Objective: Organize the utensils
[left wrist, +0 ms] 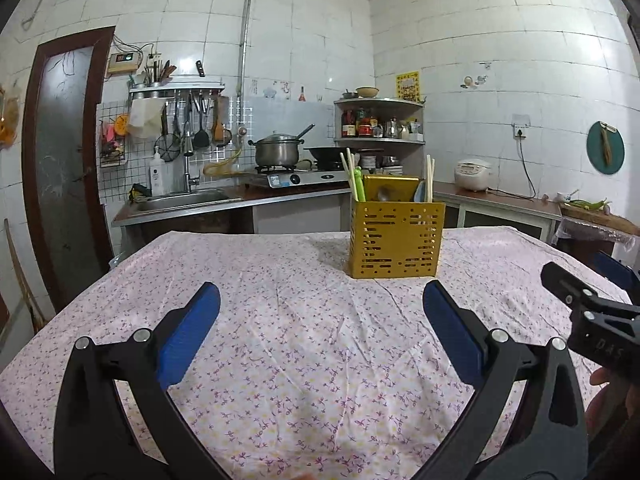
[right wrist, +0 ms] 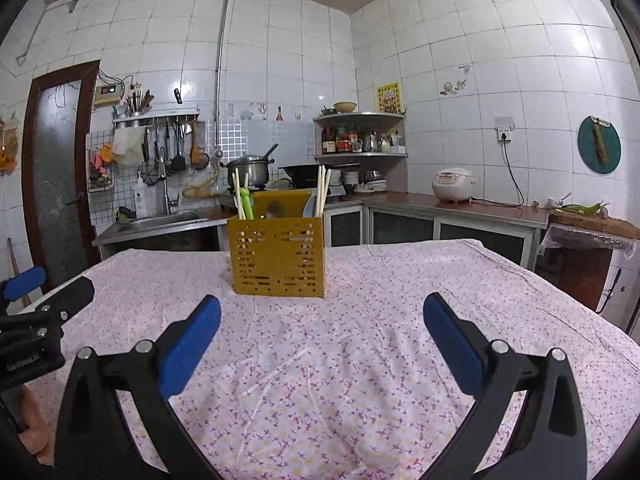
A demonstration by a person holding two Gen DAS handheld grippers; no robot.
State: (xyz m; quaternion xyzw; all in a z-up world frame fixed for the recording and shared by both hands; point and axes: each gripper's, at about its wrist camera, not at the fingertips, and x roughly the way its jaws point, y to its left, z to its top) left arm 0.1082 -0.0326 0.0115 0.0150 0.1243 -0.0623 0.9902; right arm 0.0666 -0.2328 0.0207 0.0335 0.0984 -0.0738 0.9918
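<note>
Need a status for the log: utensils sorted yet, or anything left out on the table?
Looks done: chopsticks and a green utensil stand in the yellow holder. In hand: nothing; left gripper and right gripper are both open and empty. Left: no loose utensils visible on the tablecloth.

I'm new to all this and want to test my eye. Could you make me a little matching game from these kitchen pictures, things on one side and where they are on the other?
Things:
1. yellow utensil holder
2. rice cooker
3. steel pot
4. green chopping board

Places:
A. hanging on the right-hand wall
B. on the stove, beside the wok
C. on the floral tablecloth, chopsticks standing in it
D. on the counter, plugged into a wall socket

Pairs: 1-C, 2-D, 3-B, 4-A
</note>
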